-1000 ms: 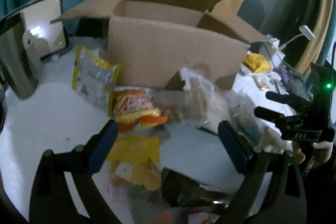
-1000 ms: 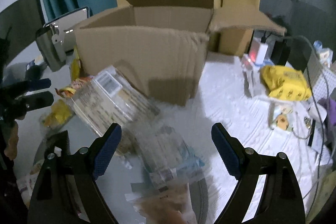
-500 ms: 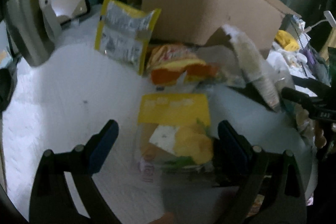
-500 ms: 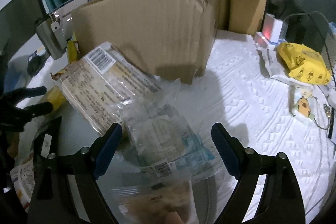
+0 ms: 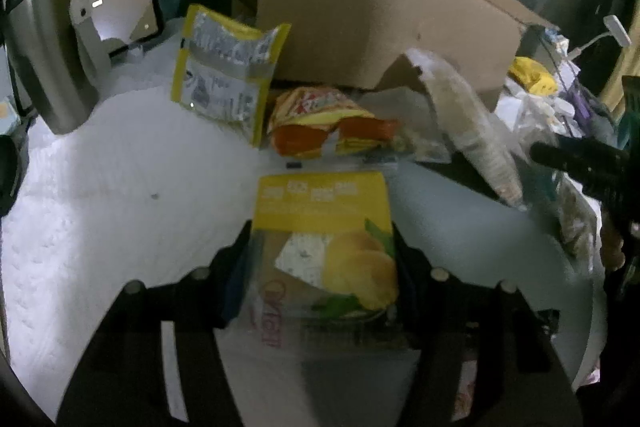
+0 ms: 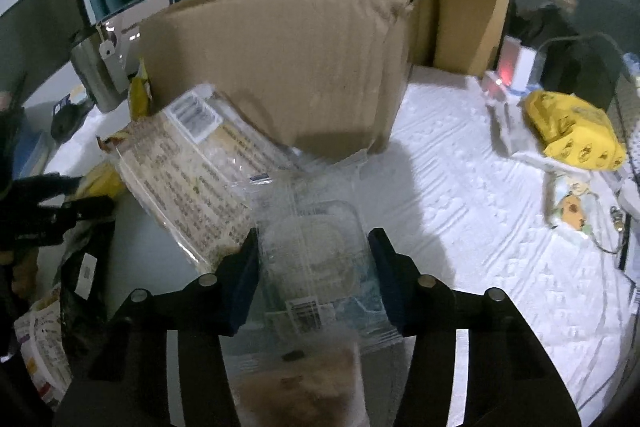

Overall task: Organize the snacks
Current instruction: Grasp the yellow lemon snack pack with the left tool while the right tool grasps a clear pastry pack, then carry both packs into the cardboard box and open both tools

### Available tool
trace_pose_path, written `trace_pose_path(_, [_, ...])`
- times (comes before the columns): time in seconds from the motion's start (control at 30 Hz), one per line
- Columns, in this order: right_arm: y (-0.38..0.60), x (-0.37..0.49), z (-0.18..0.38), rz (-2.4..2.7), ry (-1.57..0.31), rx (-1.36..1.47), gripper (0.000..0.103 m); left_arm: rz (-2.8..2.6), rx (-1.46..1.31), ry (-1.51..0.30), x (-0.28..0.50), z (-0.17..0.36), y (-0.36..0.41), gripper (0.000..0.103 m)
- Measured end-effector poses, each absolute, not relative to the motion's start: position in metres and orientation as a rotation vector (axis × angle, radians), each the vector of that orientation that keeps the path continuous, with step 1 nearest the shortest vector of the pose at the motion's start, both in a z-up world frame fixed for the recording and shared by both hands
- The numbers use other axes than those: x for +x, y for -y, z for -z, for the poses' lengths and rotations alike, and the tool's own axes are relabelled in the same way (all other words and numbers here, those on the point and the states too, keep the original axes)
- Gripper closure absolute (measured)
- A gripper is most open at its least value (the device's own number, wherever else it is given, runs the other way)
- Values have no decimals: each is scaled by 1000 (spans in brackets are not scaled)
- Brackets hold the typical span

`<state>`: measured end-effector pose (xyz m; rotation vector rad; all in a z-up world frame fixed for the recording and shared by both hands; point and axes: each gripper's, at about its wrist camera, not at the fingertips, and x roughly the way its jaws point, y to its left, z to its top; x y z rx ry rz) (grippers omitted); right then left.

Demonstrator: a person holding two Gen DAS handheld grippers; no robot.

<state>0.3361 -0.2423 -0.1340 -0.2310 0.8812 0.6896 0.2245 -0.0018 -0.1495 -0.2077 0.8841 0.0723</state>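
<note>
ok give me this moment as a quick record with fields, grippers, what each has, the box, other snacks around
left gripper: closed on the yellow mango snack pack
right gripper: closed on the clear plastic packet
cardboard box: open, flaps up, behind the snacks
leaning on box: yellow-and-silver pouch; large clear printed bag
in front of box: orange-and-yellow snack bag
surface: white textured cloth
far right: yellow bag, apart from the pile
inside of box: not visible

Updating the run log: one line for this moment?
left gripper: shut on yellow snack bag | right gripper: shut on clear snack pack | cardboard box: behind
</note>
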Motion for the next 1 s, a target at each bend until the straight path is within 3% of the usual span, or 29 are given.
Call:
trace_pose_path(0.57, [231, 310, 72, -685, -744, -224, 48, -27, -214, -705, 197, 84, -4, 42])
trace_pose_path(1.0, [210, 307, 35, -687, -662, -214, 48, 41, -170, -610, 220, 47, -2, 42])
